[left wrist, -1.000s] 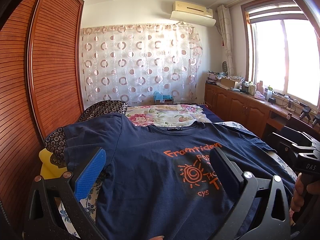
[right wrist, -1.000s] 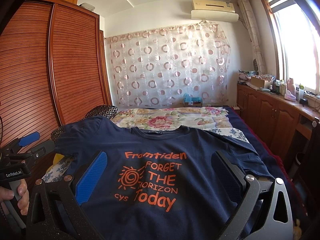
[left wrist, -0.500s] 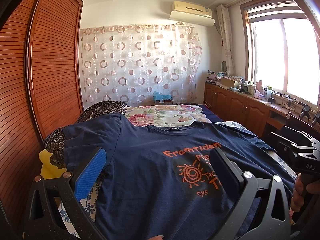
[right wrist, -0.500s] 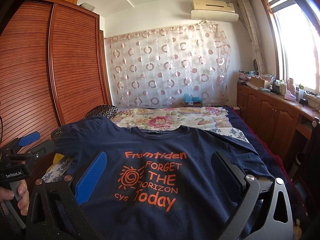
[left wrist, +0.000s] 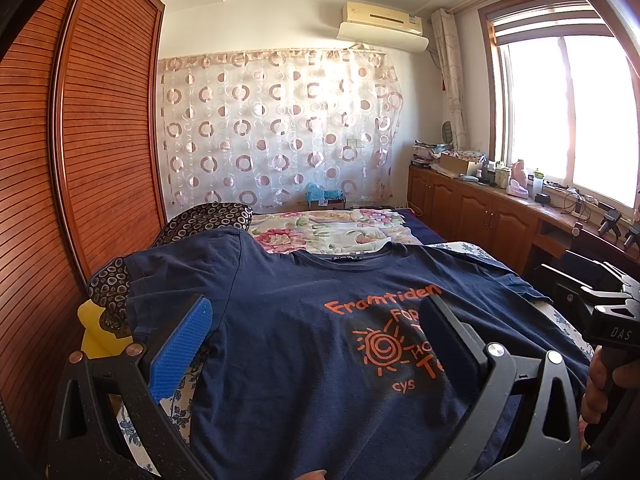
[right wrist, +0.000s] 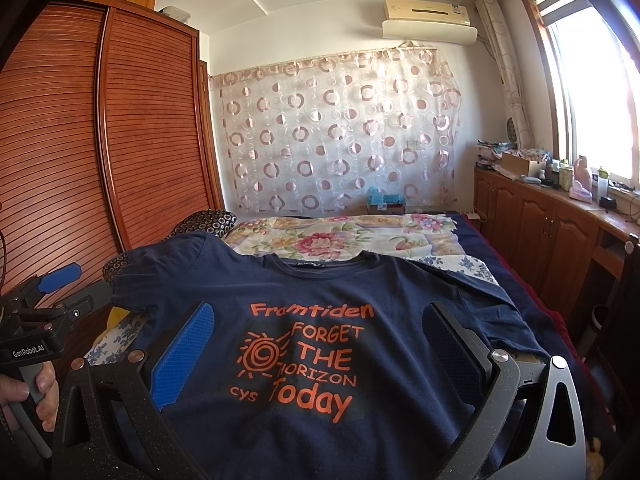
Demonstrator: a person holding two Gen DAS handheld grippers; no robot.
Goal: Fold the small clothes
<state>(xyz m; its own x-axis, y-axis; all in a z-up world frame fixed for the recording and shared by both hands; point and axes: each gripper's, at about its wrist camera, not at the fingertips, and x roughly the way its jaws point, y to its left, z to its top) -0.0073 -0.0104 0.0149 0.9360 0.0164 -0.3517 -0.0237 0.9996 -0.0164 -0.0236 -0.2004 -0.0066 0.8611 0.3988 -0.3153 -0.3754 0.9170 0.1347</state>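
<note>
Nothing has moved: both grippers [left wrist: 316, 324] [right wrist: 316, 332] gape above flat T-shirt [right wrist: 320, 360].

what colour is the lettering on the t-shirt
Orange lettering on the navy t-shirt, clearest in the right wrist view.

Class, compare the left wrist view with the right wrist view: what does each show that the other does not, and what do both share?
Only the left wrist view shows the yellow object beside the patterned pillow clearly. Only the right wrist view shows the shirt's whole orange print, down to "Today". Both share the navy T-shirt spread flat on the bed, the circle-patterned curtain, the air conditioner, and open jaws on the left hand-held gripper and right hand-held gripper.
</note>
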